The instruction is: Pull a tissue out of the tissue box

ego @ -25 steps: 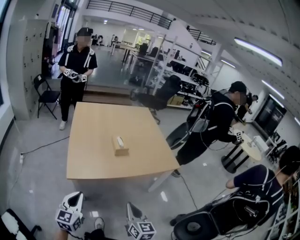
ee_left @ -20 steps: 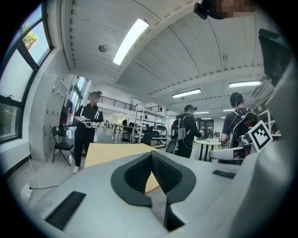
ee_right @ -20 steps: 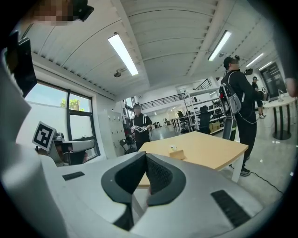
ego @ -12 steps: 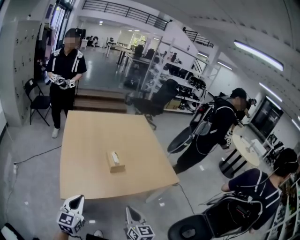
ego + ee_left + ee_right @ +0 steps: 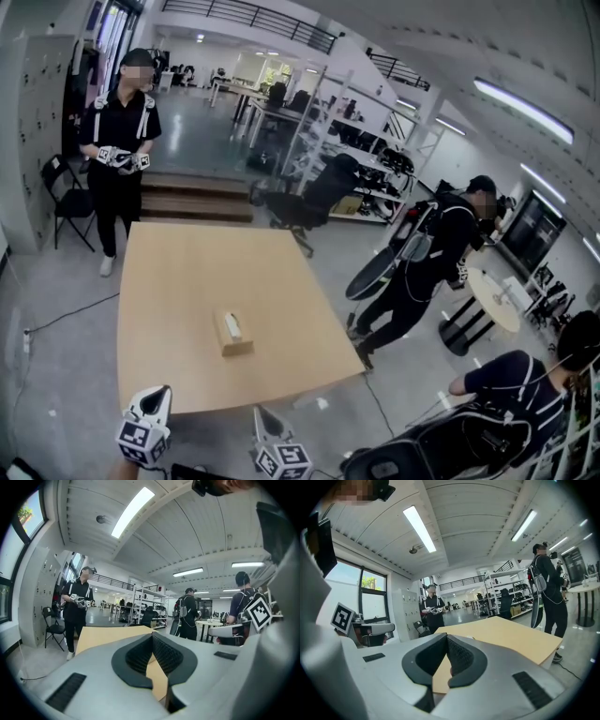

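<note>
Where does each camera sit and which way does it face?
Head view: on the head, down at the table and tissue box; left gripper and right gripper at bottom edge.
Left gripper view: on it, along its shut jaws, across the table.
Right gripper view: likewise, jaws shut.
All three share the table and the standing person beyond it.

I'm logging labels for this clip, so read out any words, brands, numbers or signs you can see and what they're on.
No text is readable.
Small tan cardboard tissue box on the light wooden table: print, if any, too small to read.
Left gripper and right gripper: only black-and-white square markers, no letters.
</note>
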`<act>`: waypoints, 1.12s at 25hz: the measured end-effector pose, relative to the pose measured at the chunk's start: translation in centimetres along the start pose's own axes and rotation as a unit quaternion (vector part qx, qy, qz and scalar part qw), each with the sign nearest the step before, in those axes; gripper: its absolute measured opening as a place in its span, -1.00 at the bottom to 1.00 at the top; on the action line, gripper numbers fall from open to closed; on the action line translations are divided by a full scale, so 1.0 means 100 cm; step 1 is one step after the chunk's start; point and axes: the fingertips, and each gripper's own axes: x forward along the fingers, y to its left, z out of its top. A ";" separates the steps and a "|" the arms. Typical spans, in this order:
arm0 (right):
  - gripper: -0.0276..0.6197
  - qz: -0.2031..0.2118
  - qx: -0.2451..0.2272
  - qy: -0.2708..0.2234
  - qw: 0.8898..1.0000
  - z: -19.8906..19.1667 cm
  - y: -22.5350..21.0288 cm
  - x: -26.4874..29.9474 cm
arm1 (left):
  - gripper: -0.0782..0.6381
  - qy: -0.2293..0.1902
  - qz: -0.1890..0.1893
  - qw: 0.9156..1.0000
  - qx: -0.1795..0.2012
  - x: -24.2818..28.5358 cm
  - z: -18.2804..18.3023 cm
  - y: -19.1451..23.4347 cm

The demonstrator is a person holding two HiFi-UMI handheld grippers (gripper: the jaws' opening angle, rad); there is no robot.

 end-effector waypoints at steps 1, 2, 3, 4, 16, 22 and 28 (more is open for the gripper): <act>-0.88 -0.001 -0.001 0.000 1.000 0.002 0.000 0.004 | -0.76 0.000 -0.001 1.000 0.000 0.003 0.001 0.002; -0.88 -0.002 -0.001 0.000 1.000 0.003 0.000 0.007 | -0.76 -0.001 -0.002 1.000 -0.001 0.006 0.002 0.005; -0.88 -0.003 -0.002 -0.001 1.000 0.004 0.000 0.011 | -0.76 -0.002 -0.002 1.000 -0.003 0.009 0.003 0.007; -0.88 -0.004 -0.003 -0.001 1.000 0.005 0.000 0.014 | -0.76 -0.003 -0.002 1.000 -0.004 0.011 0.003 0.010; -0.88 -0.001 -0.017 -0.001 1.000 0.013 -0.010 0.025 | -0.76 -0.008 0.008 1.000 -0.016 0.021 -0.001 0.020; -0.88 0.003 -0.019 -0.003 1.000 0.018 -0.017 0.040 | -0.76 -0.008 0.013 1.000 -0.016 0.034 0.002 0.026; -0.88 0.015 -0.013 0.001 1.000 0.014 -0.033 0.073 | -0.76 -0.007 0.018 1.000 -0.015 0.063 -0.003 0.038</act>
